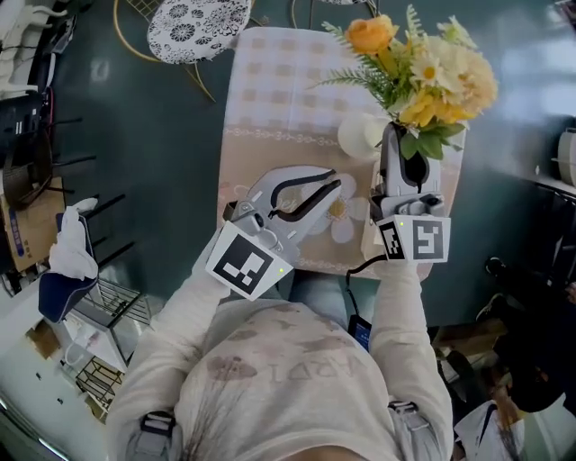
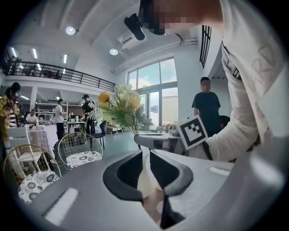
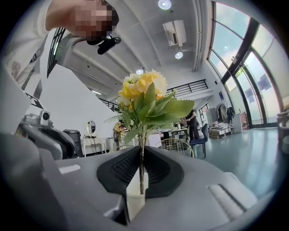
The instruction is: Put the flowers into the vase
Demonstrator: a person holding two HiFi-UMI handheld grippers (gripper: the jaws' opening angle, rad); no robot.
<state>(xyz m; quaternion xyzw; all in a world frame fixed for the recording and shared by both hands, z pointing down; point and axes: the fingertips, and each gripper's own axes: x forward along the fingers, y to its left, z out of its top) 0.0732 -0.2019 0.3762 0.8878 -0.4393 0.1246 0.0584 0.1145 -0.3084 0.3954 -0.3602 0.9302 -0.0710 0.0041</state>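
A bunch of yellow and orange flowers with green leaves stands upright at the far right of the table. My right gripper is shut on its thin stem, whose lower end hangs right over the white vase. In the head view the vase sits just left of the right gripper. My left gripper lies low over the table, pointing at the vase from the left. Its jaws stand a narrow gap apart with nothing between them; the vase and the flowers show beyond its tips.
The table has a beige checked cloth with printed flowers. A wire chair with a patterned seat stands at its far side, and two more to the left. Several people stand in the hall. A shelf with clutter is at my left.
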